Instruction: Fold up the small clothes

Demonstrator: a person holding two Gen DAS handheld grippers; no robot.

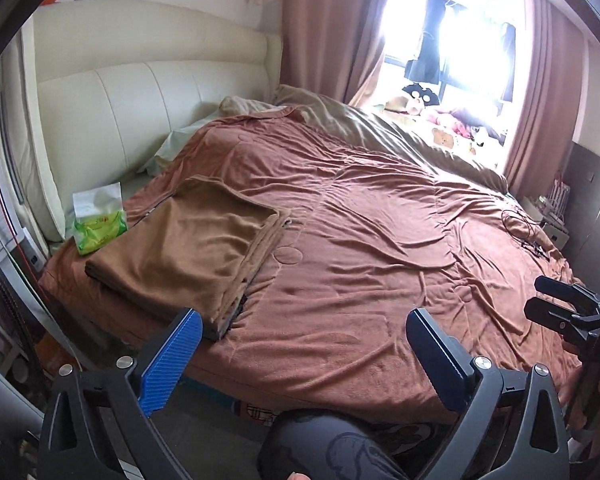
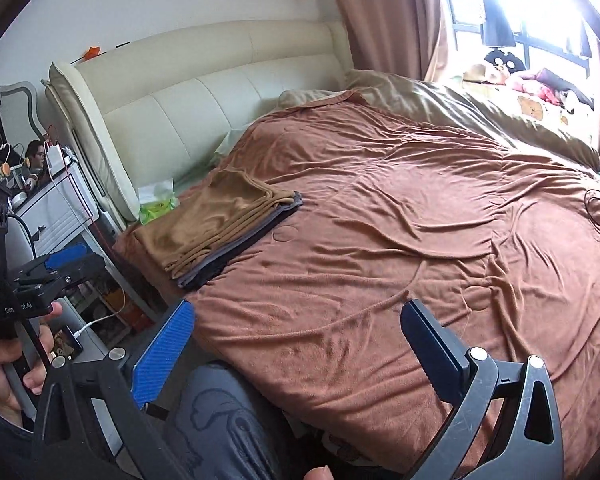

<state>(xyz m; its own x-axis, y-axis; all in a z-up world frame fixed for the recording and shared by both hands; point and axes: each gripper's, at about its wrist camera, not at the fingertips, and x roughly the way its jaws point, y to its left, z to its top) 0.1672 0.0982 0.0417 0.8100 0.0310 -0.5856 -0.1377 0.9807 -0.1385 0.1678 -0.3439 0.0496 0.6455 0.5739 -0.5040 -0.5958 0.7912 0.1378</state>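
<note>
Both tools hang above the near edge of the bed [image 1: 380, 240], each with nothing in it. The left gripper [image 1: 300, 344] stands wide open, and so does the right gripper [image 2: 296, 340]; between each pair of fingers only the bedcover shows.

The task's clothes sit in a folded stack [image 2: 220, 232] on the left part of the bed, near the headboard [image 2: 220, 92] and just beside a green tissue pack [image 2: 156, 204]. The top piece is tan and fleecy; under it the right view shows thin tan layers and 1 or 2 grey ones (edges only). No unfolded piece is visible on the cover.

My reading is that a fold has been finished and the next piece has to be fetched. To do that well, bring it onto the open middle of the cover, away from the stack, spread it flat, and pinch 2 corners at once so the edges meet squarely.

The cover is a soft, rust-brown fleece, heavily wrinkled, so cloth will cling to it and should be lifted, not dragged.
</note>
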